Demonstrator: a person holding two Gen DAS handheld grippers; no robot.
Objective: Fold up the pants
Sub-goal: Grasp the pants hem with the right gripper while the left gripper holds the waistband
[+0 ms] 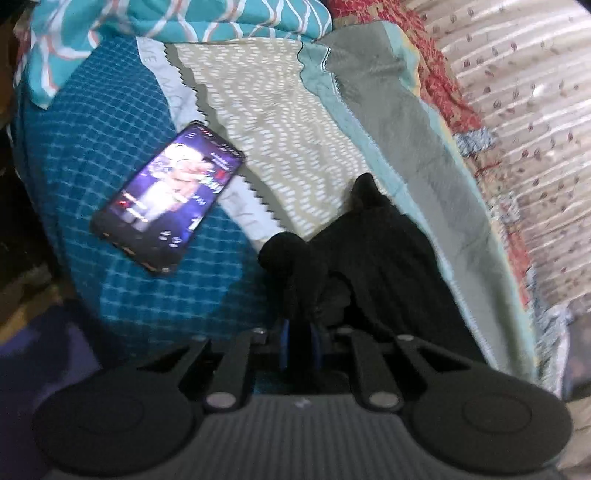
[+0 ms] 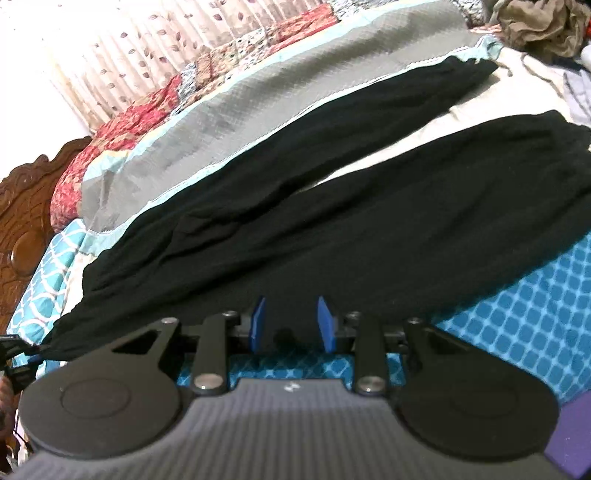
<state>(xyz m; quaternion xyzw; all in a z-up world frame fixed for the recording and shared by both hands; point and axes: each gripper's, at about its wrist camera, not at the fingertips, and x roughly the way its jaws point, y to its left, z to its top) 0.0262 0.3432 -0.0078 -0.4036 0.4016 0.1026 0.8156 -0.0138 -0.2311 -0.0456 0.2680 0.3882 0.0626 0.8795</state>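
My left gripper (image 1: 301, 332) pinches a bunched corner of the black pants (image 2: 332, 206). They lie lengthwise along the bed (image 2: 517, 332), legs stretching away. My right gripper (image 2: 291, 325) spreads its fingers (image 2: 325, 323) wide, holding nothing.

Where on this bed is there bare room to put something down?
The blue checked cover is bare on the near side of the black pants. A pale strip lies open between the two legs. It is crowded by the phone and the clothes heap.
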